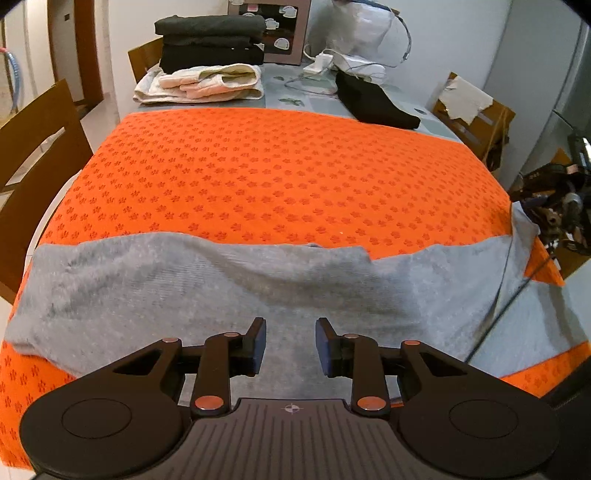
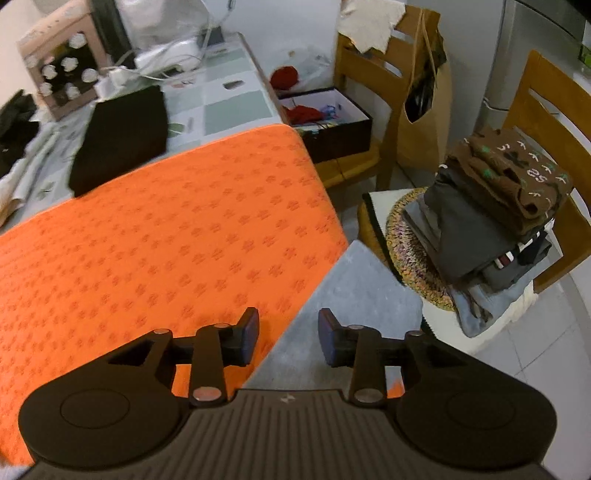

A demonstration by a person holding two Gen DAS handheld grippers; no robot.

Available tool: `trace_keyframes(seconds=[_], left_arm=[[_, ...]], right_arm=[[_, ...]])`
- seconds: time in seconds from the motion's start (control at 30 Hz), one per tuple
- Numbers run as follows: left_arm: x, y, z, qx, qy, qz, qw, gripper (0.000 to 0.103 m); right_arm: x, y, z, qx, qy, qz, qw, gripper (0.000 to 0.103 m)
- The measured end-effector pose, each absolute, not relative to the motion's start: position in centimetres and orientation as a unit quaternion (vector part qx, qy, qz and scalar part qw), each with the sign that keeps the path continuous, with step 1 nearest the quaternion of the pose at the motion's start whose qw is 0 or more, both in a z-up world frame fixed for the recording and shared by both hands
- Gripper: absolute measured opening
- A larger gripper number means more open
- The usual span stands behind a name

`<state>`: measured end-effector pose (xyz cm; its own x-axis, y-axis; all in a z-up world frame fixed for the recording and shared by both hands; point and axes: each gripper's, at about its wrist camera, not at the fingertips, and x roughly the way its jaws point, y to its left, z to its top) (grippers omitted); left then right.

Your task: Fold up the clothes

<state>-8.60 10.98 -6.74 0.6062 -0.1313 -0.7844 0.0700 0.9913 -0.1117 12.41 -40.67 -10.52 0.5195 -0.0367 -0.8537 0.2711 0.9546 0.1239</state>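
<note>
- My left gripper (image 1: 290, 345) has its jaws apart, nothing pinched; blue pads (image 1: 260, 345) hover over the grey garment (image 1: 207, 291).
- My right gripper (image 2: 288, 338) is parted too, nothing between the pads (image 2: 250, 338); it hangs over the table corner where grey cloth (image 2: 354, 295) meets the orange mat (image 2: 155, 236).
- I see no earlier frame, so I only log the jaws as they stand.
- Grey garment lies spread across the near edge of the orange mat (image 1: 280, 173), rumpled, its far hem wavy; the right end drapes off the table corner.
- A thin dark cable (image 1: 498, 295) crosses the garment's right part.
- Beyond the mat, on the tablecloth: a flat black folded piece (image 1: 373, 99), a cream folded pile (image 1: 199, 85), black folded stack (image 1: 210, 42) above it.
- Behind those, a box with cup pictures (image 1: 280, 31), white plastic bag (image 1: 365, 33).
- Right view: chair (image 2: 546, 122) beside the table holds a clothes pile (image 2: 476, 225) topped by a brown patterned piece (image 2: 513, 173); it sits on a woven round cushion (image 2: 410, 247).
- Further back, another chair with a paper bag (image 2: 424, 110); a dark open box with red yarn (image 2: 332, 122).
- Left view: wooden chair (image 1: 40, 147) at the table's left side.
</note>
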Motion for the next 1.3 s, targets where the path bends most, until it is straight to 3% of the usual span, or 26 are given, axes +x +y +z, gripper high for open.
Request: trace_keyframes(seconds=[0.1, 0.13, 0.23, 0.27, 0.8, 1.3], left_arm=[[-8.8, 10.7, -6.5, -0.038, 0.436, -0.043, 0.898, 0.033], [-8.9, 10.7, -6.4, -0.039, 0.434, -0.039, 0.899, 0.034], [-8.9, 10.8, -6.3, -0.042, 0.433, -0.029, 0.900, 0.034], [-8.9, 10.8, -6.3, -0.041, 0.433, -0.030, 0.900, 0.034], [-5.0, 8.1, -5.9, 0.024, 0.438, -0.192, 0.878, 0.037], [-2.2, 2.6, -6.5, 0.104, 0.449, -0.378, 0.803, 0.043]], right_arm=[[13.5, -40.5, -11.6, 0.098, 0.493, -0.098, 0.859, 0.039], [13.5, -40.4, -11.8, 0.088, 0.491, -0.101, 0.861, 0.034], [13.2, -40.3, -12.1, 0.064, 0.484, -0.110, 0.866, 0.006], [12.9, -40.6, -12.1, 0.070, 0.481, -0.110, 0.867, 0.003], [-3.2, -46.7, -2.9, 0.196, 0.355, -0.172, 0.898, 0.002], [-17.1, -48.6, -5.6, 0.278, 0.338, -0.274, 0.856, 0.002]])
